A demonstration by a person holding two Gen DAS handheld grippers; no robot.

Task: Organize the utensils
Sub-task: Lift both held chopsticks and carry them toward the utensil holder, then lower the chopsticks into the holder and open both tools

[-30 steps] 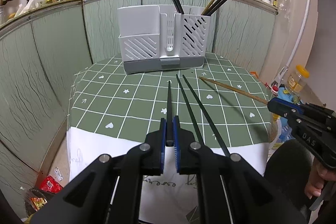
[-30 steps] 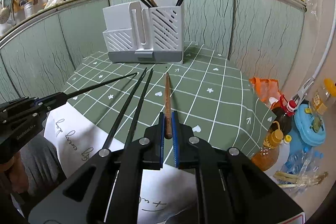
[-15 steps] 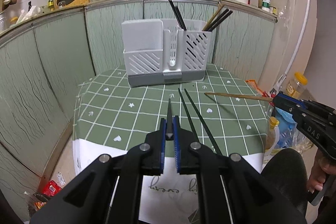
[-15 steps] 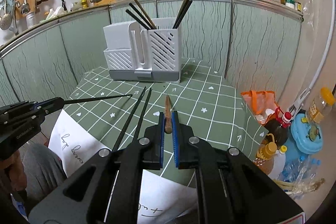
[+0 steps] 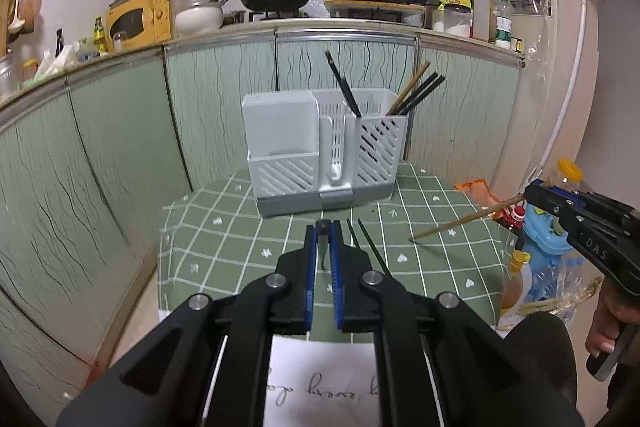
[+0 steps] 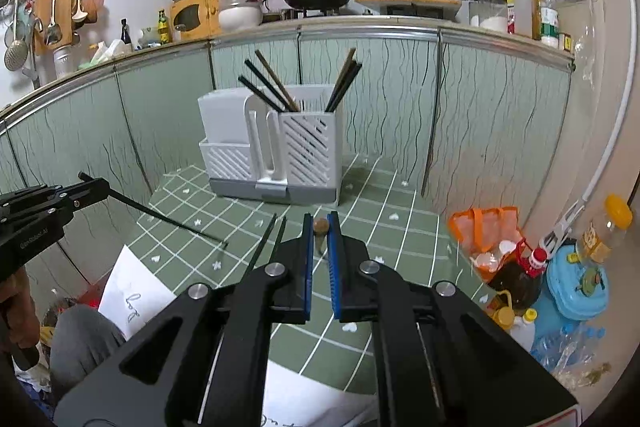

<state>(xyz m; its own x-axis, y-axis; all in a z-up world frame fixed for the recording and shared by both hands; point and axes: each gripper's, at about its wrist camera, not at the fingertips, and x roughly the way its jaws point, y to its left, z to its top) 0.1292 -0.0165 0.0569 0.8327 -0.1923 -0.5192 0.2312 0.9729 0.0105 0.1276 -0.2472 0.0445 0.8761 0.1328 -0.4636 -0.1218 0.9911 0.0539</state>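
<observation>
You held a black chopstick [image 6: 168,221] clamped in the left hand-held gripper [image 5: 323,227], a wooden chopstick [image 5: 464,221] clamped in the right hand-held gripper [image 6: 320,223], both lifted above the table [image 5: 224,247]. Carry step; next, tip each into the white utensil caddy [image 5: 320,151]. Two black chopsticks [image 6: 272,241] remained on the table.

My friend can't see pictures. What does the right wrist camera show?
The right tongs hold a brown wooden chopstick end-on, above a green checked table. Ahead stands a white utensil holder with chopsticks inside; at left, the left tongs hold a black chopstick.
</observation>
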